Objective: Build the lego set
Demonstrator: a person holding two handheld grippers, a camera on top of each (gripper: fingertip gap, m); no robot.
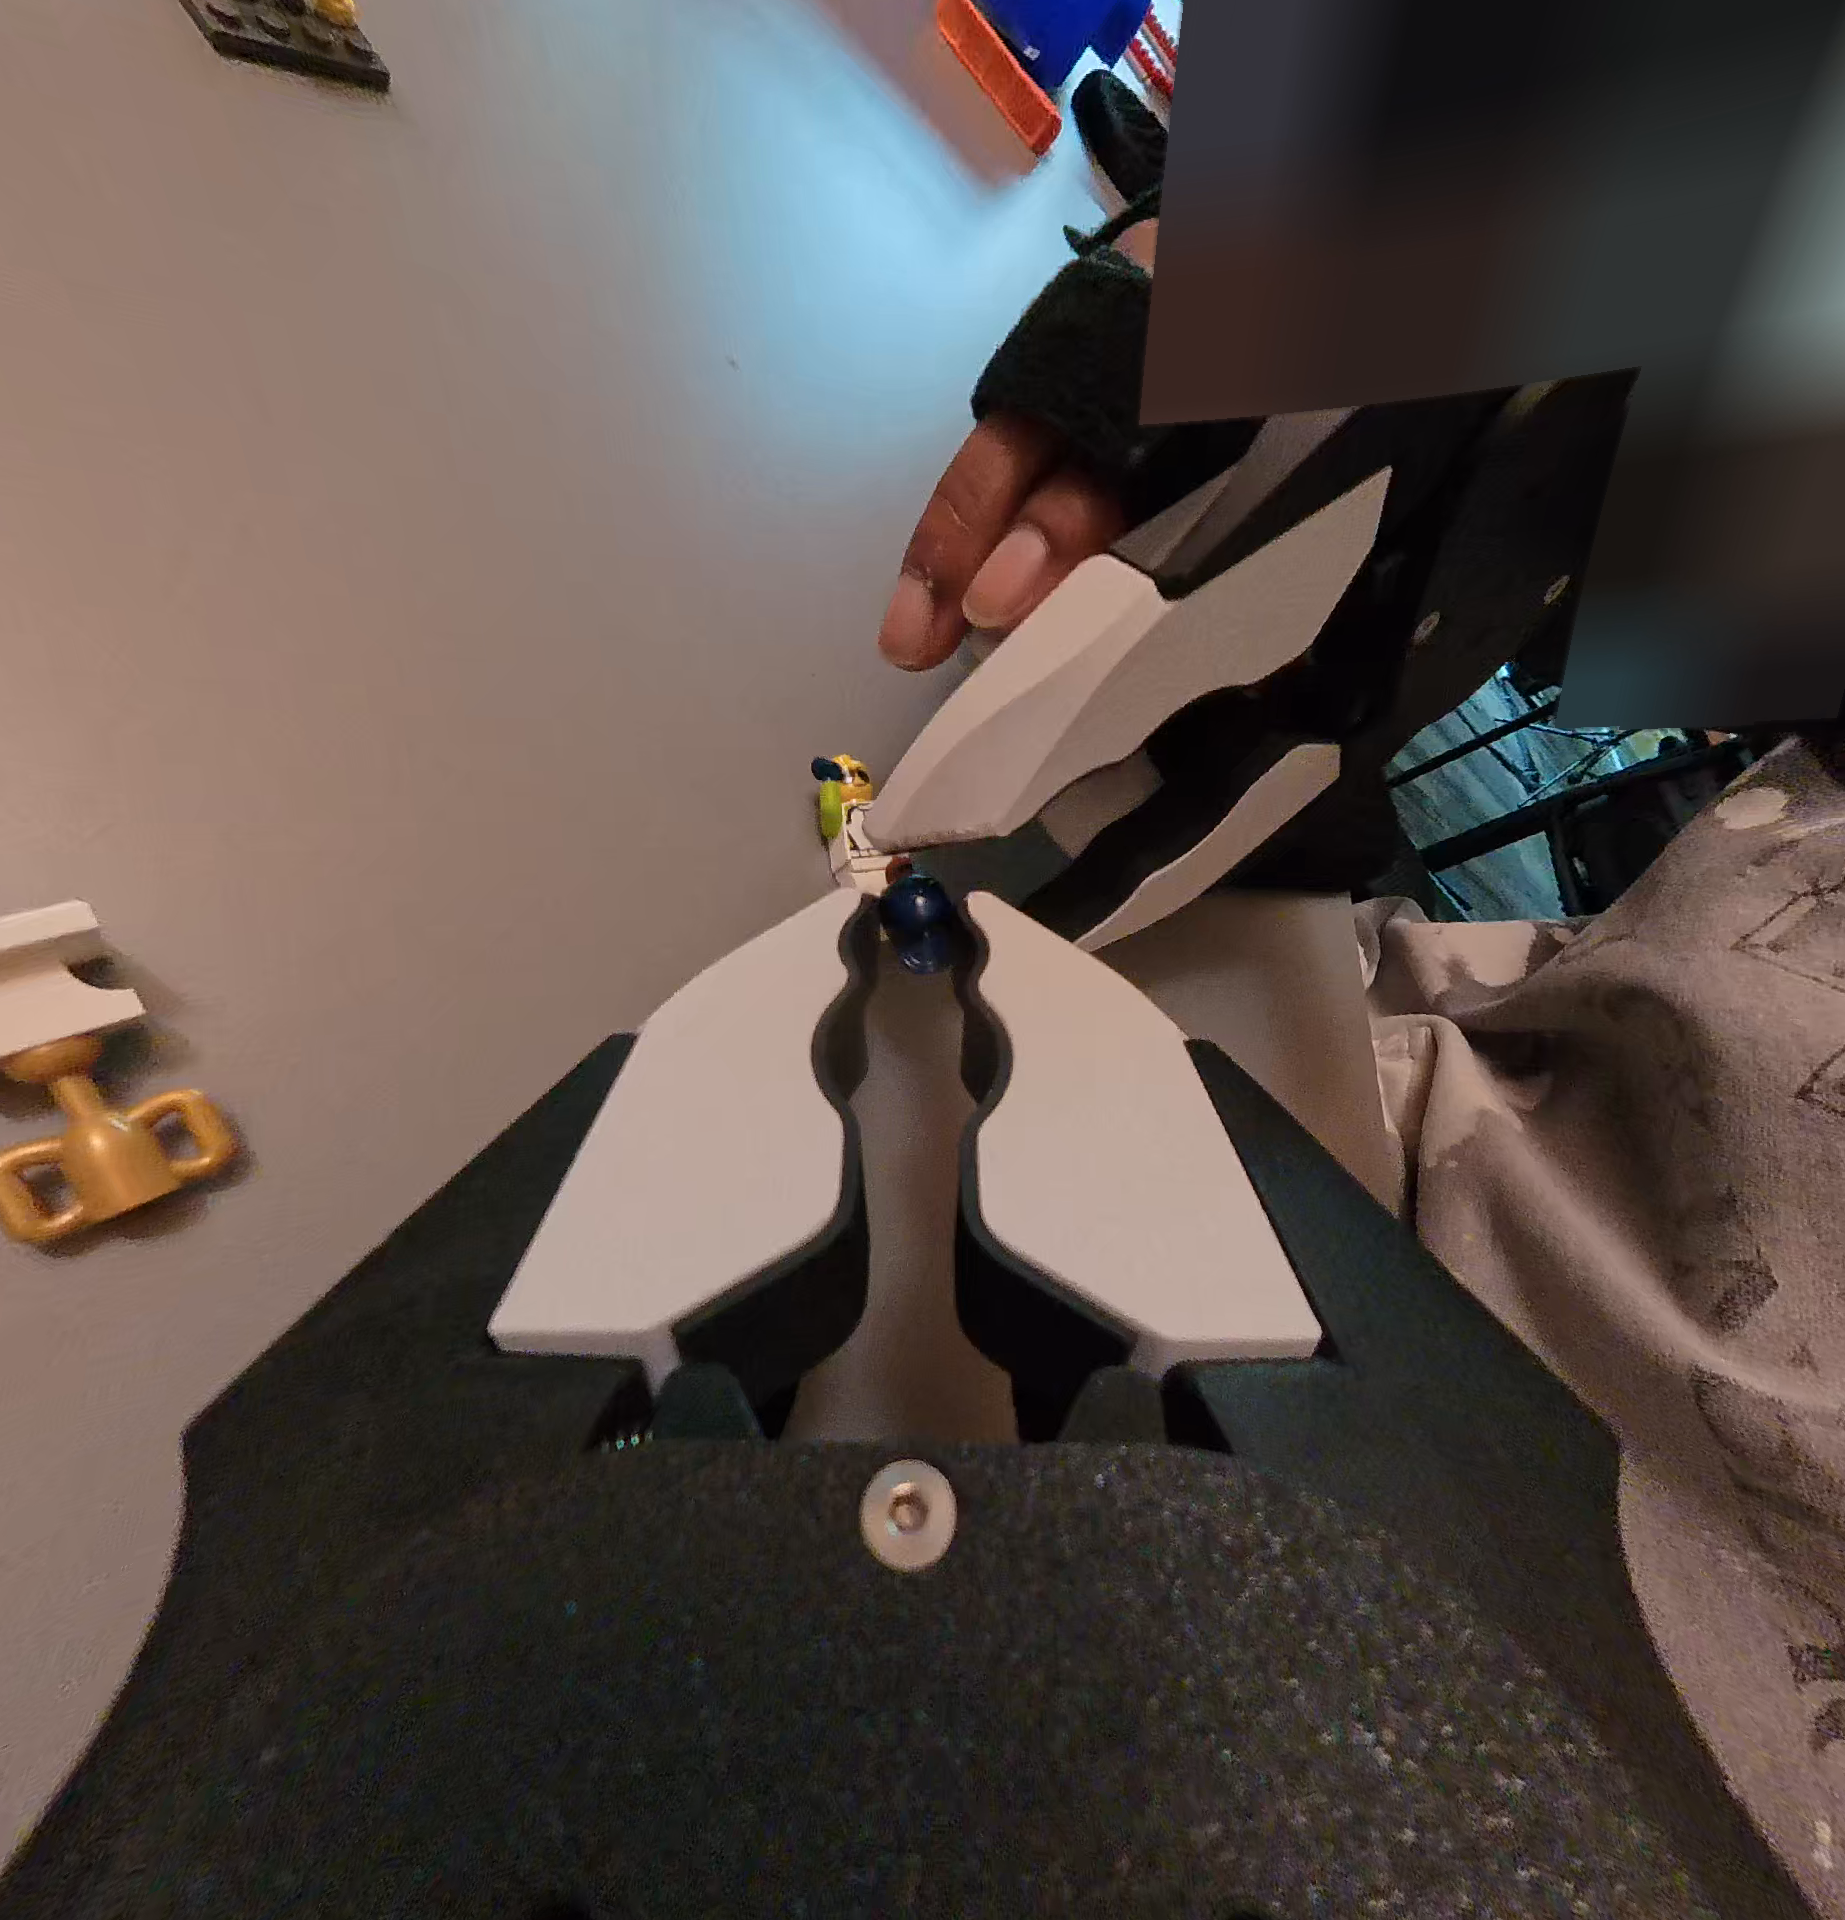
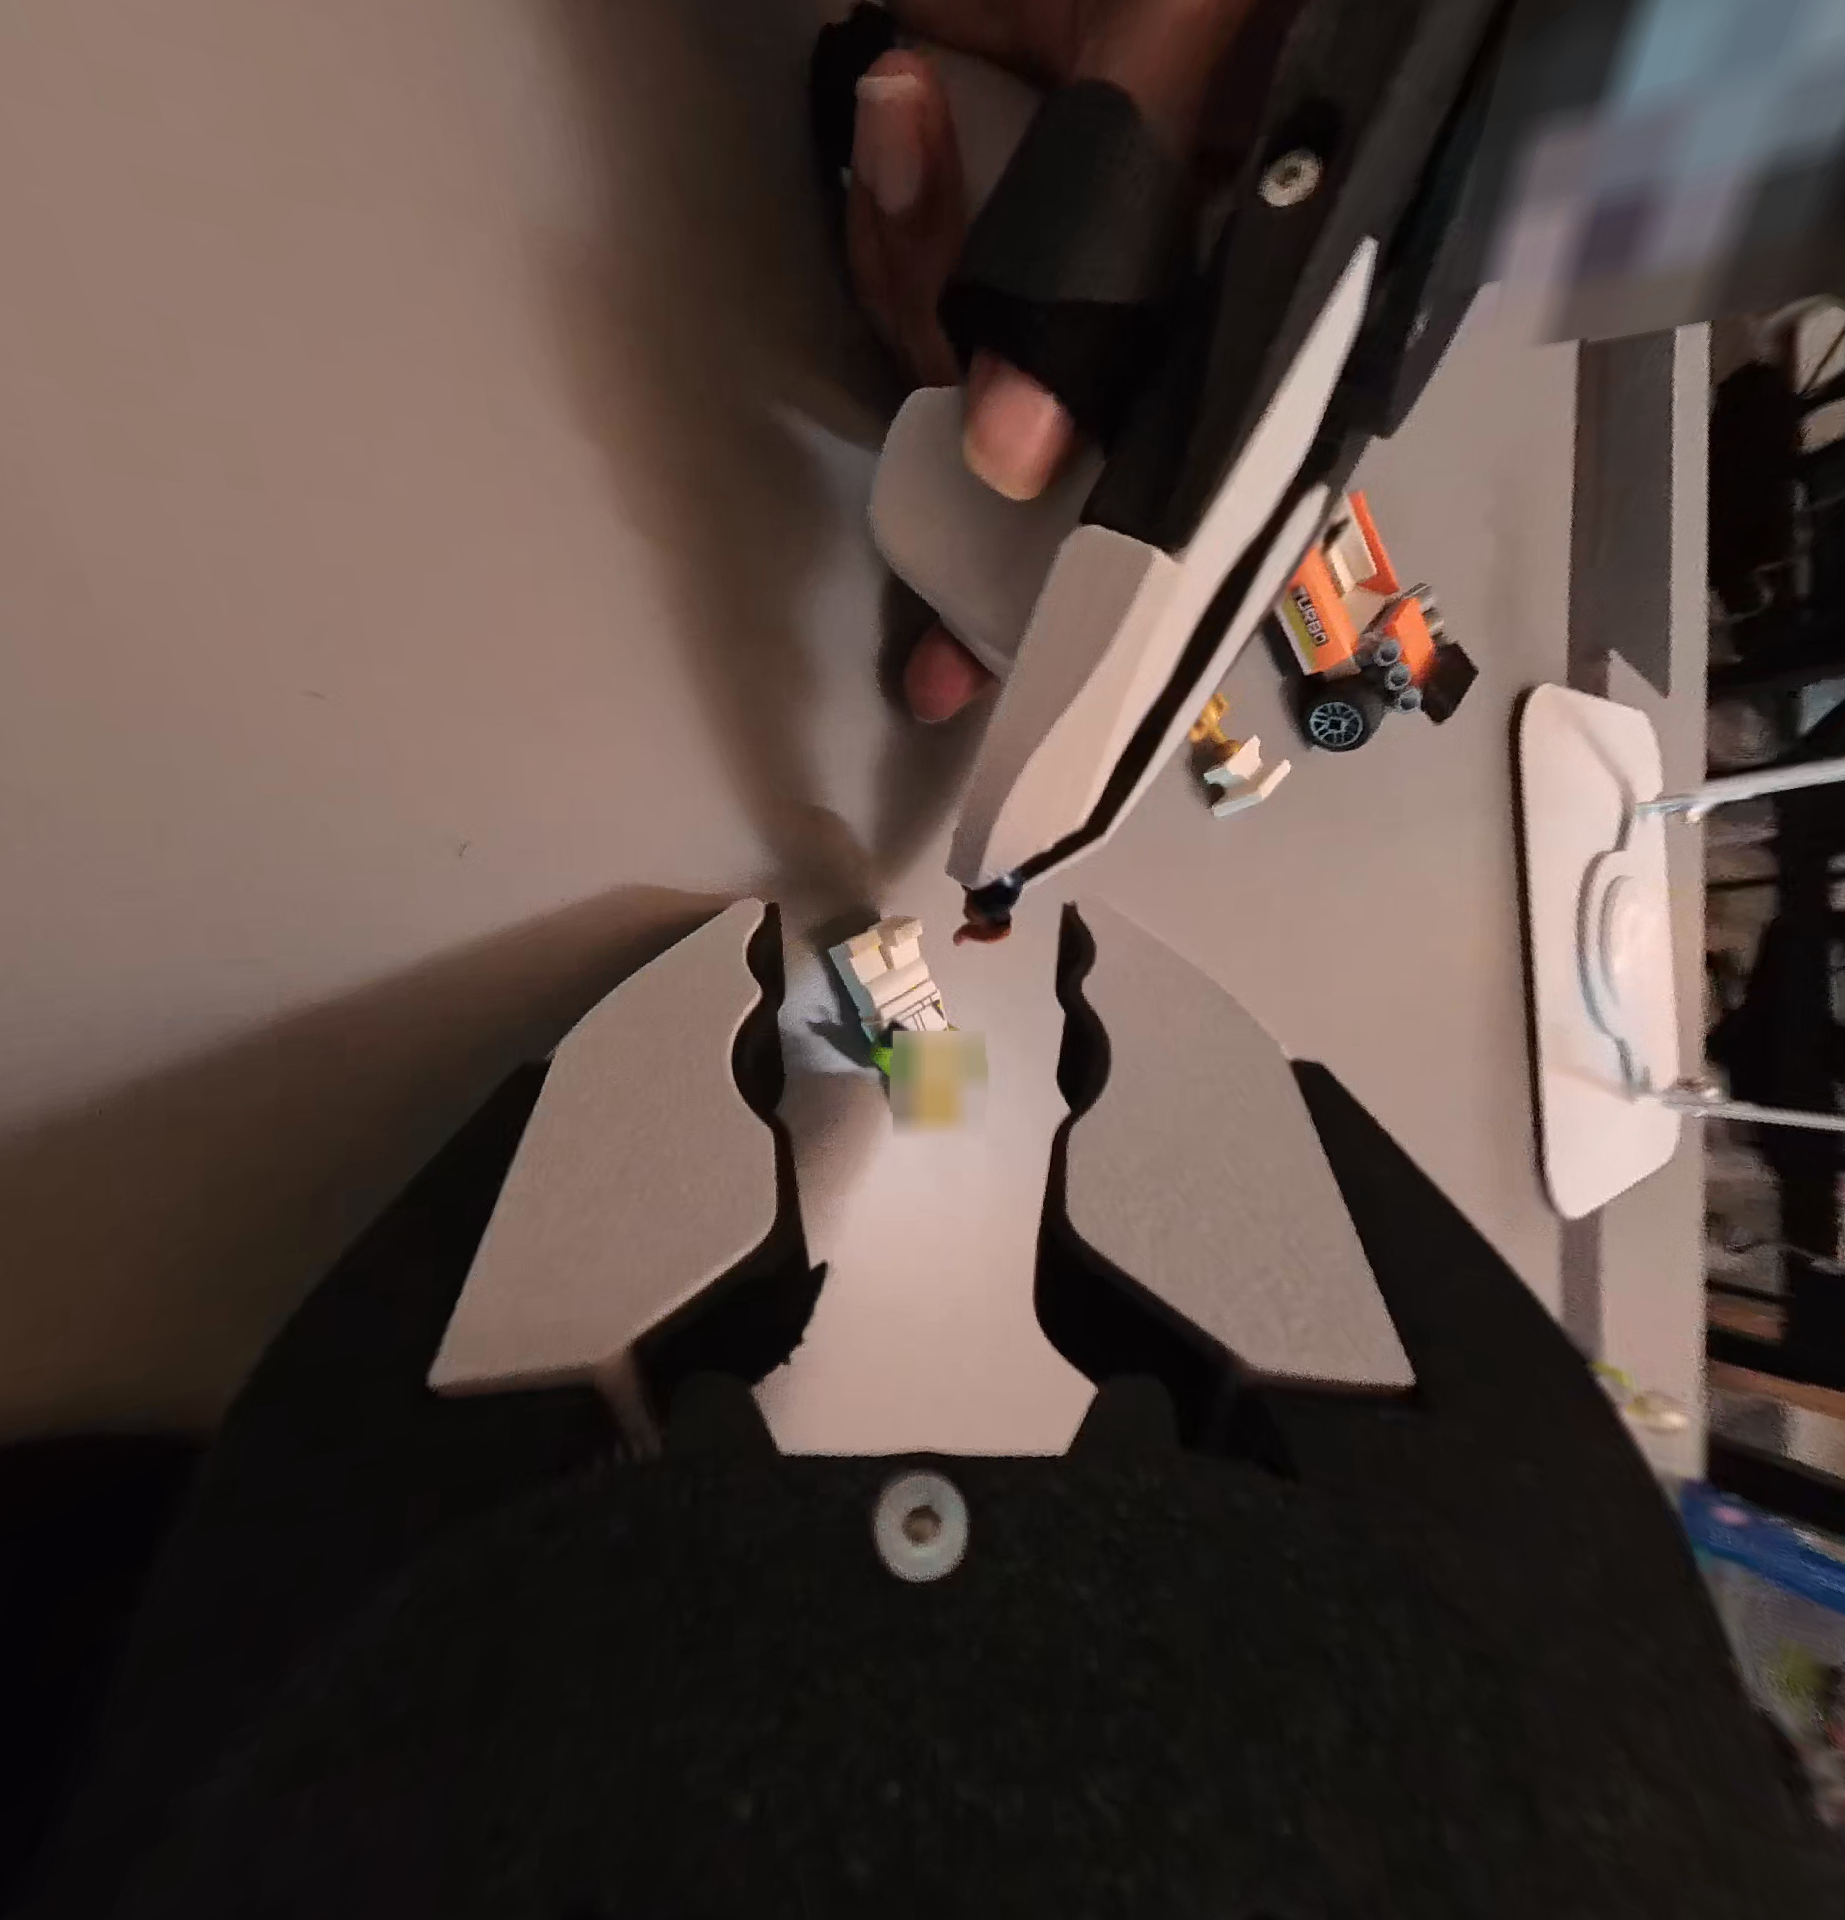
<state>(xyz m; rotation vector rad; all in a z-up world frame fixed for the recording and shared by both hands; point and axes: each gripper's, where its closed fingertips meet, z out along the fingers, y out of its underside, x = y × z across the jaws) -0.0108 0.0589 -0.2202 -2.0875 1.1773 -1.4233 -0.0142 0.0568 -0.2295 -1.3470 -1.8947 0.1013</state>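
Between the open right gripper (image 2: 913,920) tips lies the minifigure (image 2: 890,987).

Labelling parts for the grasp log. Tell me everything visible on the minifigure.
The minifigure is small, glossy plastic, with a white torso and legs, a yellow head and a lime-green piece at the shoulder; something dark blue sits by the head in the left wrist view. It lies on its side on the pale table, legs toward the left tongs. It sits between the spread fingers of the right tongs, which are open; contact with either finger cannot be told. The left tongs grip a dark blue piece just beside it.
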